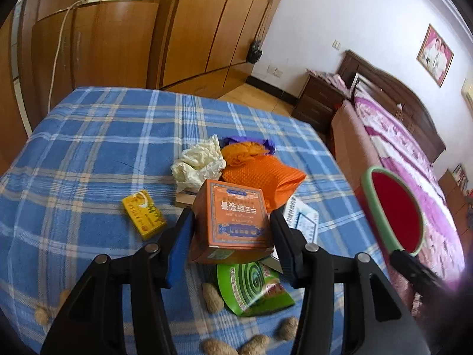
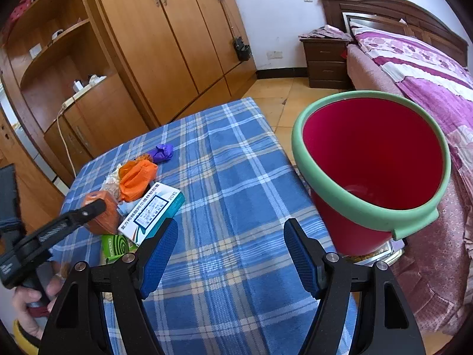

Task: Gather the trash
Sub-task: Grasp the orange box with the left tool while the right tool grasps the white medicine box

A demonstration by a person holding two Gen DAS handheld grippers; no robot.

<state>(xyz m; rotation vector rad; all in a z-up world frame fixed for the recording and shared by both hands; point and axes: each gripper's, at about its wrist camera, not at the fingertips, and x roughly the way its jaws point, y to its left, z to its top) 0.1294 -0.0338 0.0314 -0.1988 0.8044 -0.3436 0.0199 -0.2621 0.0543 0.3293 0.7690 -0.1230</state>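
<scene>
Orange cardboard box (image 1: 232, 217) atop litter on blue plaid tablecloth (image 1: 88, 148), bracketed by left gripper (image 1: 232, 230), pads seemingly touching; best squeezed squarely before lifting. Right gripper (image 2: 230, 254) gaping, empty, beside red green-rimmed bucket (image 2: 369, 159), ready for drop.

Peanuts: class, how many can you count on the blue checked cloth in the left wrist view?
6: one beside the green box, three along the bottom edge, two at left. Others may be hidden.

White-and-teal box (image 2: 153, 211) — reads "20", beside Chinese characters.
</scene>
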